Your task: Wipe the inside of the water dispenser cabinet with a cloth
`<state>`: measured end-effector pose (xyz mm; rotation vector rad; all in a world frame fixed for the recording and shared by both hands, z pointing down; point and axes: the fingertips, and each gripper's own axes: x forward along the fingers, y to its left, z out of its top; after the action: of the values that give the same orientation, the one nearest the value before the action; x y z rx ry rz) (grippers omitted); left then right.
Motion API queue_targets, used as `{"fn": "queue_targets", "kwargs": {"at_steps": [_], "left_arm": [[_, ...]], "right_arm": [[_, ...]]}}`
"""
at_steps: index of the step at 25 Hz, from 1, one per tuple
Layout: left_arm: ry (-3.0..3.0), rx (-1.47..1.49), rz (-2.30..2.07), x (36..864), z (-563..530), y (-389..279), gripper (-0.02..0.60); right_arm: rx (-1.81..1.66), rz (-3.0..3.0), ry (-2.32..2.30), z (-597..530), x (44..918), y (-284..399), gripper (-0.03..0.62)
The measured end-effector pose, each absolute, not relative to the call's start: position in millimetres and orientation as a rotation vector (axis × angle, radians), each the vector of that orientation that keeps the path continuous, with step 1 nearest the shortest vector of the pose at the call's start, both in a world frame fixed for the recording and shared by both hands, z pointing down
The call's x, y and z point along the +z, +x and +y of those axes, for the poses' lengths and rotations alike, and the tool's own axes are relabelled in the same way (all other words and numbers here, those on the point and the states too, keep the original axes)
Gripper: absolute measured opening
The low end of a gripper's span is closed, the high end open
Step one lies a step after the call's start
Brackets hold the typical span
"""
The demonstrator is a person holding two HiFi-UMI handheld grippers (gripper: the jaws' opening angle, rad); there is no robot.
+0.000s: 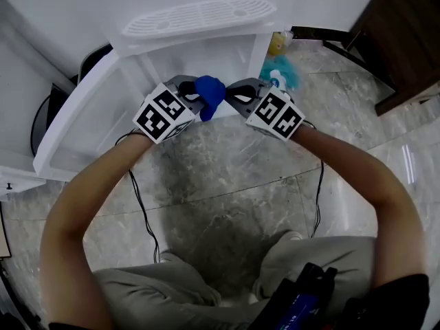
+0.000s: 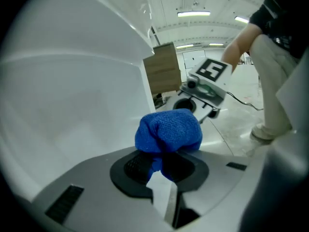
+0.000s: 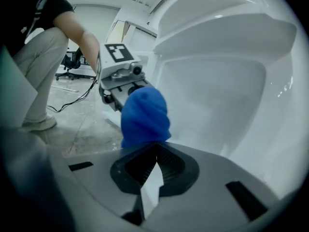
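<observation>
Blue nubby cloth (image 2: 168, 129), balled up, sits pinched in left gripper (image 2: 158, 163) fingers; right gripper (image 3: 156, 157) fingers clenched together.

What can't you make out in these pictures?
- Inside of the cabinet: head view, mostly behind the cloth, left tool and right tool.
- The right tool's tips: right gripper view, cloth bulges over them; a pinch is unclear.
- The yellow and teal items: head view, too small, partly behind the cabinet.

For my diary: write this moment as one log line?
left gripper: shut on blue cloth | right gripper: shut, at cloth | cloth: outside water dispenser cabinet
</observation>
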<state>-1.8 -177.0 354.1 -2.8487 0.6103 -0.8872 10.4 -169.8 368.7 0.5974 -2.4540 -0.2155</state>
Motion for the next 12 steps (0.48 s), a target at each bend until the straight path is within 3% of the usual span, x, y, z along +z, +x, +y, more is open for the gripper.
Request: {"fn": "queue_targets", "kwargs": {"at_steps": [12], "left_arm": [[-2.88,-0.947,0.666,374,-162,-60,0.078]], "right_arm": [[-0.172,-2.426,0.568,-176,362,-4,-0.002]]}}
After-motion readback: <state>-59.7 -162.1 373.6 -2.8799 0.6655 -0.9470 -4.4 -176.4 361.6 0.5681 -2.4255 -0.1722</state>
